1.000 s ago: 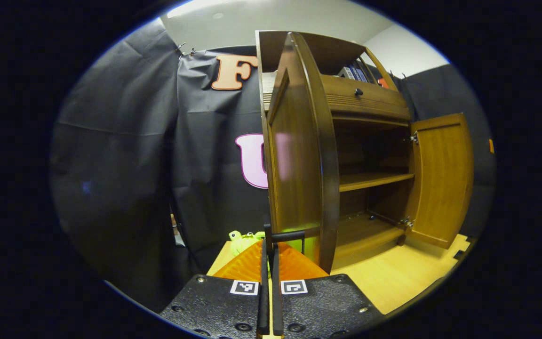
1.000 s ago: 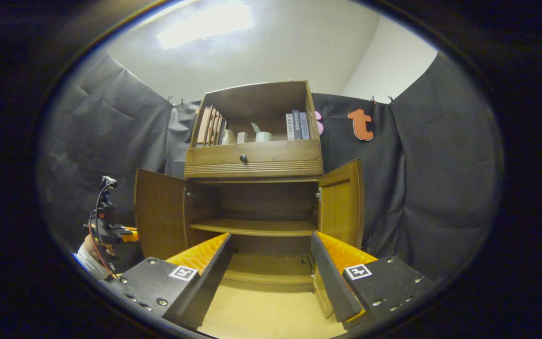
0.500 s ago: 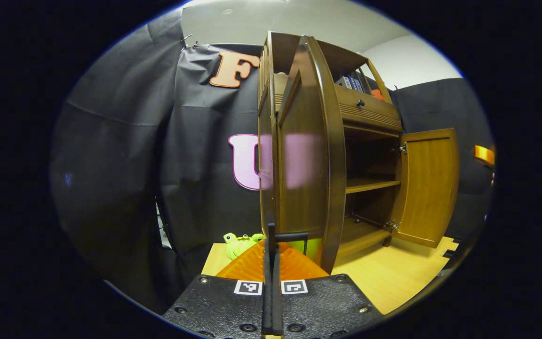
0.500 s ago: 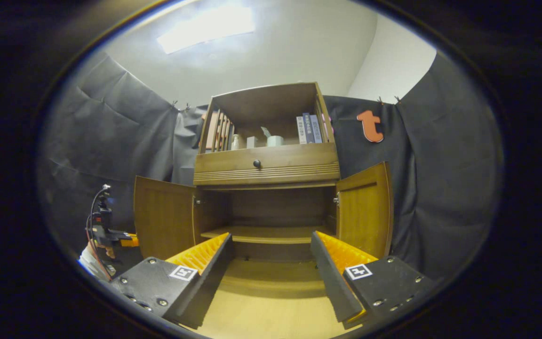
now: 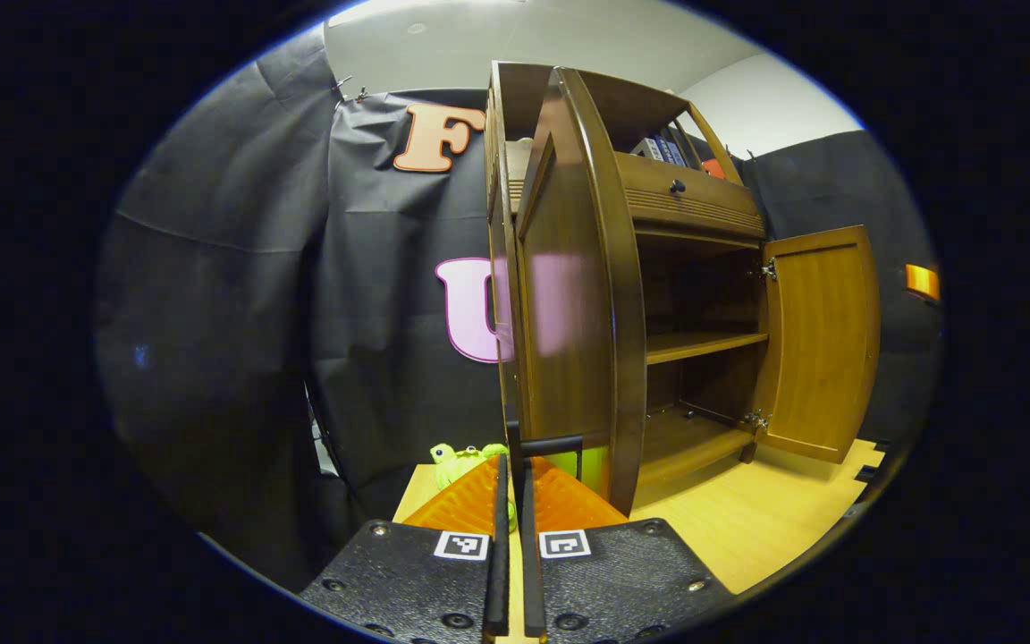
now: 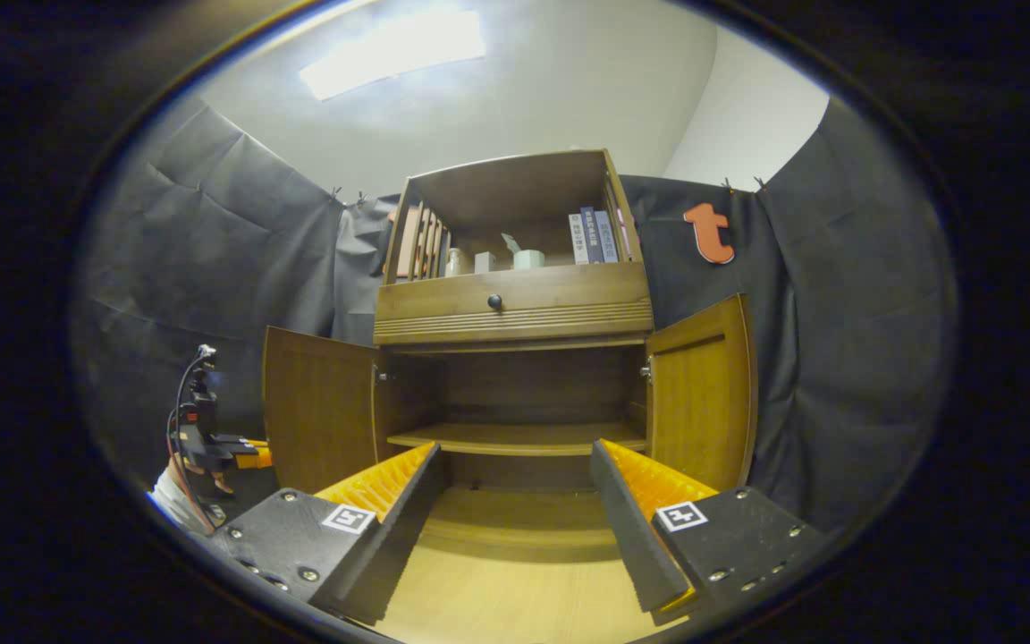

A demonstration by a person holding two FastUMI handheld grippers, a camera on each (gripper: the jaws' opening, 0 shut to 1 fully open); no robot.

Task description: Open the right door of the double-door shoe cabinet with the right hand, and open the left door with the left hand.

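Note:
The brown shoe cabinet (image 6: 515, 309) has both lower doors swung open. In the left gripper view the left door (image 5: 569, 340) stands edge-on just ahead, and my left gripper (image 5: 511, 470) is shut on its thin black handle (image 5: 552, 444), with only a narrow slit between the fingers. The right door (image 5: 823, 340) hangs open farther off. In the right gripper view my right gripper (image 6: 515, 483) is open and holds nothing, facing the bare lower shelves between the left door (image 6: 318, 411) and the right door (image 6: 703, 394). The left gripper (image 6: 251, 458) shows beside the left door's outer edge.
A green plush toy (image 5: 457, 461) lies on the floor left of the cabinet. Above the doors sit a drawer with a dark knob (image 6: 494, 302) and an open shelf with books (image 6: 593, 237). A pale wooden floor (image 6: 515, 599) lies in front. A sleeve (image 6: 171, 501) holds the left gripper.
The slit between the left gripper's fingers has widened slightly since half a second ago. The right gripper's view has drifted a little, and both doors stay open.

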